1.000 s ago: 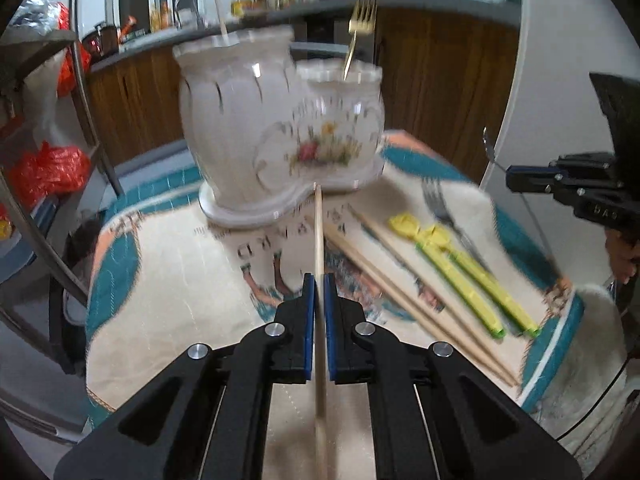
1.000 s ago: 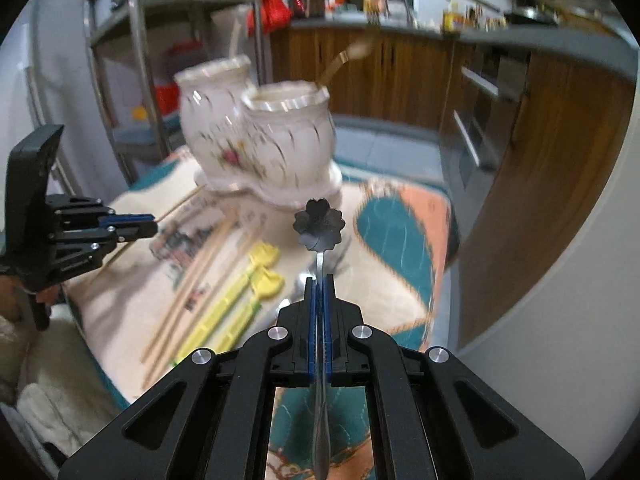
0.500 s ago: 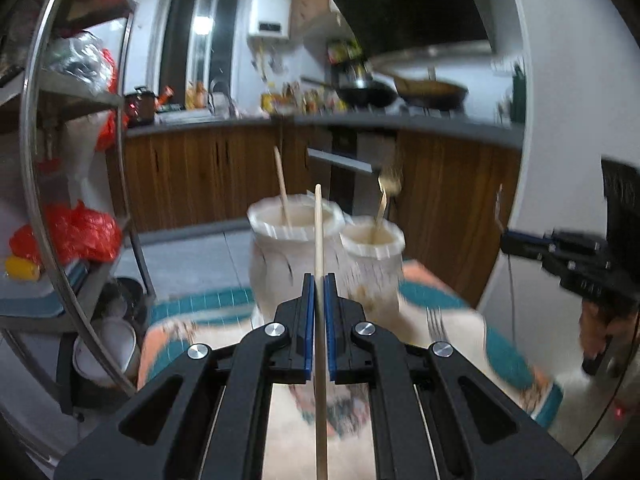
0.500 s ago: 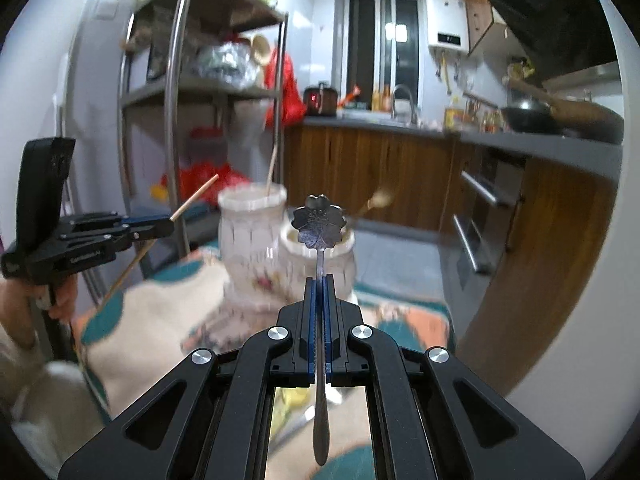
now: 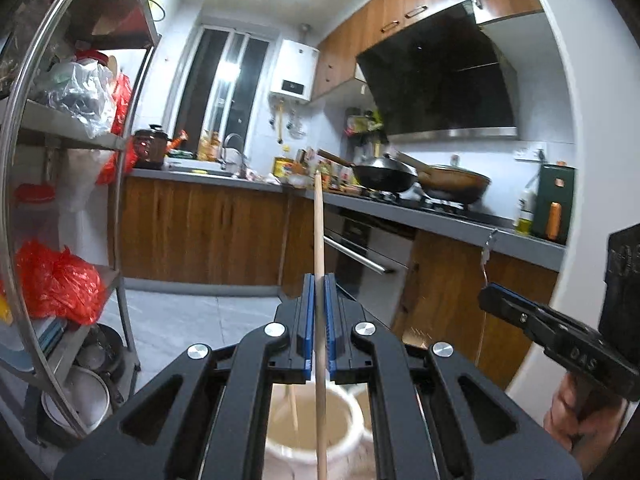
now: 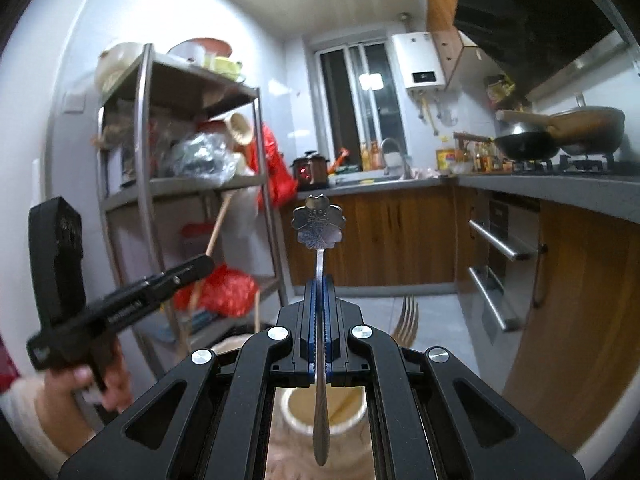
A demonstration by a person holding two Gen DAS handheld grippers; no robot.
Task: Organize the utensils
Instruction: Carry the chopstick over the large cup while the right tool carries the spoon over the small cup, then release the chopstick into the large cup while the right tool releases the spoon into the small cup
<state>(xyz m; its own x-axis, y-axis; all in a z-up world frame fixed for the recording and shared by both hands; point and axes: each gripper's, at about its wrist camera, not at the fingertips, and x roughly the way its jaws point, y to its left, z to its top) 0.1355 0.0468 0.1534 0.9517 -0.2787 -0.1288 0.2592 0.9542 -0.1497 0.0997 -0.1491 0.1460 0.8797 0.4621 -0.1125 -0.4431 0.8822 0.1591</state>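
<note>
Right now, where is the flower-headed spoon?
In the right wrist view, the spoon stands upright, clamped in the right tongs, its lower end hanging over the smaller holder cup.

both wrist views face the kitchen counter (image 5: 224, 178).

Wooden chopstick (image 5: 319, 240) and flower-ended spoon (image 6: 319, 236) — both upright above holders.

Wooden cabinets (image 5: 200, 232), metal shelving (image 6: 168, 184), grey floor (image 5: 208, 320).
</note>
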